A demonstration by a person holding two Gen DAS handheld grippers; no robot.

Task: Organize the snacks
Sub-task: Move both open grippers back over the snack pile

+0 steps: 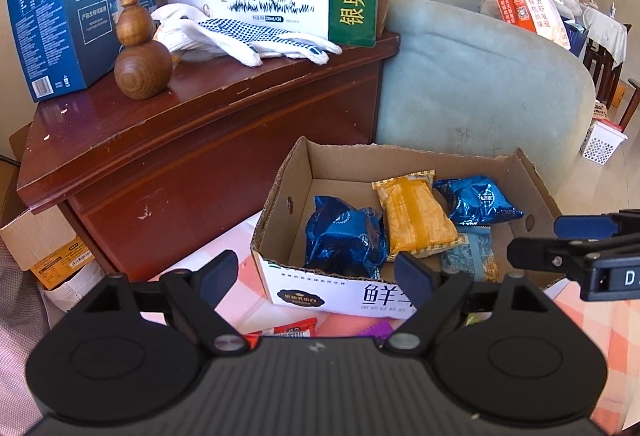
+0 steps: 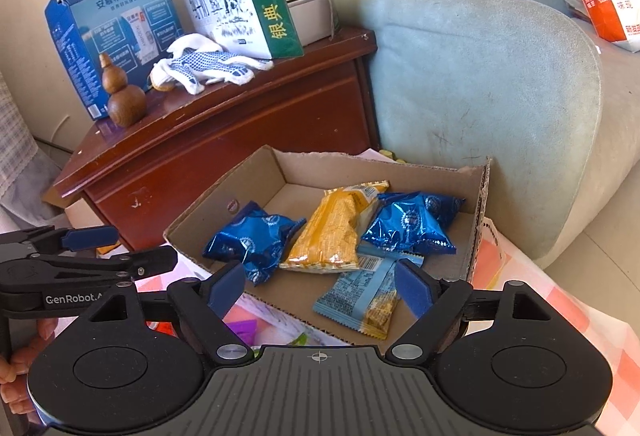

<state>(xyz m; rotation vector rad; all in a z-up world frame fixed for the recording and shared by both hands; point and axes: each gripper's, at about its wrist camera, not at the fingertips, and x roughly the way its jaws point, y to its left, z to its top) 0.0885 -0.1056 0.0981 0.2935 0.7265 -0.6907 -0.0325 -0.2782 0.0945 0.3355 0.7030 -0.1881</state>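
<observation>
Four snack packets (image 2: 320, 236) lying loose in an open cardboard box (image 2: 280, 164), just ahead of both claws, likely dropped there for sorting. Left gripper (image 1: 316, 276) and right gripper (image 2: 320, 284) spread wide, empty. Beneath, pink checked cloth (image 2: 560, 300); beyond, wooden cabinet (image 2: 240, 124), grey-green sofa (image 2: 480, 84).
</observation>
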